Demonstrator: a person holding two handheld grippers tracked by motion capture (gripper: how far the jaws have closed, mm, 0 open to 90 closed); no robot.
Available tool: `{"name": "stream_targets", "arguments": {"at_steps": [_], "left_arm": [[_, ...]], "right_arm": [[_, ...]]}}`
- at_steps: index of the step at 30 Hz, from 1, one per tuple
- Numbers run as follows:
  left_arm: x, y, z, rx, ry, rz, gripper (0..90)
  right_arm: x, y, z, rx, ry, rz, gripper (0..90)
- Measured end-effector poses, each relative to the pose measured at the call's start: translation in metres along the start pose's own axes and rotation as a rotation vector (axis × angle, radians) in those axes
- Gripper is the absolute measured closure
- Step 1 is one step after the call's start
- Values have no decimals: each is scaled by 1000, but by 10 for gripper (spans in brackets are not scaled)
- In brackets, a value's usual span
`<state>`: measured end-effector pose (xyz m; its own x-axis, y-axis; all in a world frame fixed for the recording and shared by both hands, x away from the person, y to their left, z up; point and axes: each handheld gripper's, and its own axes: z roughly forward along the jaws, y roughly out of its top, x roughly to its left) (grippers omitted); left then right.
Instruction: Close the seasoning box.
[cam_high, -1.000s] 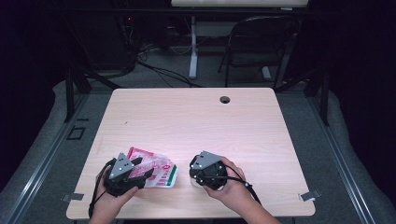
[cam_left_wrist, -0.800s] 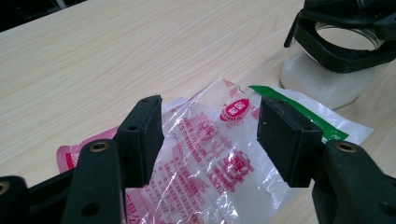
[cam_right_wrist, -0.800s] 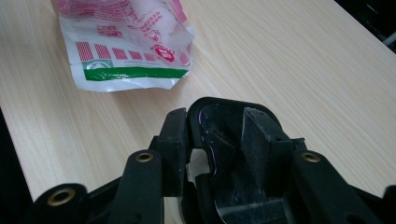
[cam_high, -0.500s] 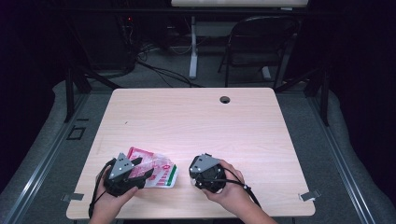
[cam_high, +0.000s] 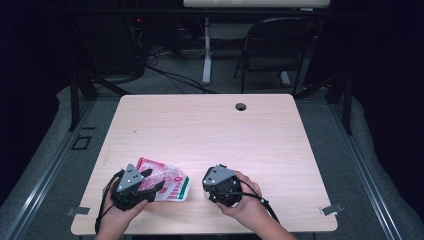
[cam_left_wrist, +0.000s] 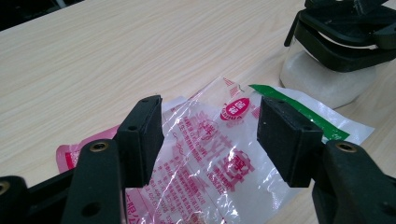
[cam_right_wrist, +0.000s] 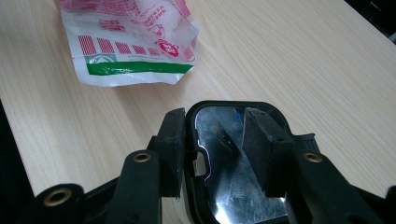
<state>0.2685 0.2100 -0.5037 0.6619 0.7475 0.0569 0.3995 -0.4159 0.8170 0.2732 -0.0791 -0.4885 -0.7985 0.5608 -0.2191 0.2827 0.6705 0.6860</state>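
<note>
dark room with a black folding chair (cam_high: 272, 47) and floor cables (cam_high: 170, 75) behind; pale wood table (cam_high: 210, 130) with a round cable hole (cam_high: 241, 106) near its far edge.

item: plastic bag (cam_high: 167, 181), clear and white with pink print and a green stripe, crumpled, lying flat on the table near the front edge, left of centre. seen also in the left gripper view (cam_left_wrist: 219, 158) and at the top of the right gripper view (cam_right_wrist: 130, 46).

item: left gripper (cam_left_wrist: 210, 135), held in the person's left hand (cam_high: 120, 217); jaws wide apart, standing over the bag, one to each side of its printed face; pads not pressing on it.

item: right gripper (cam_right_wrist: 212, 144), in the right hand (cam_high: 247, 207), just right of the bag. its jaws have just been opening; one stands outside the black rim and one inside a black-framed container with a glossy clear wall (cam_right_wrist: 233, 163). whether the pads press that rim, cannot tell.
</note>
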Motion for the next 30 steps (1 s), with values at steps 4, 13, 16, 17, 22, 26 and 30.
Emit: {"name": "stream_targets", "arguments": {"at_steps": [4,13,16,17,22,26,30], "left_arm": [[0,0,0,-1,0,-1,406],[1,0,0,-2,3,-4,406],[1,-1,0,0,2,-4,405],[1,-1,0,0,2,-5,406],[1,-1,0,1,2,-5,405],[1,-1,0,0,3,-6,405],[2,-1,0,-2,5,-7,405]], "right_arm": [[0,0,0,-6,1,7,592],[-1,0,1,-5,29,40,553],[-1,0,1,-11,31,48,547],[-2,0,1,-9,31,48,543],[-4,0,0,-6,34,59,530],[-5,0,-1,-13,35,66,526],[-6,0,-2,-14,35,75,523]]}}
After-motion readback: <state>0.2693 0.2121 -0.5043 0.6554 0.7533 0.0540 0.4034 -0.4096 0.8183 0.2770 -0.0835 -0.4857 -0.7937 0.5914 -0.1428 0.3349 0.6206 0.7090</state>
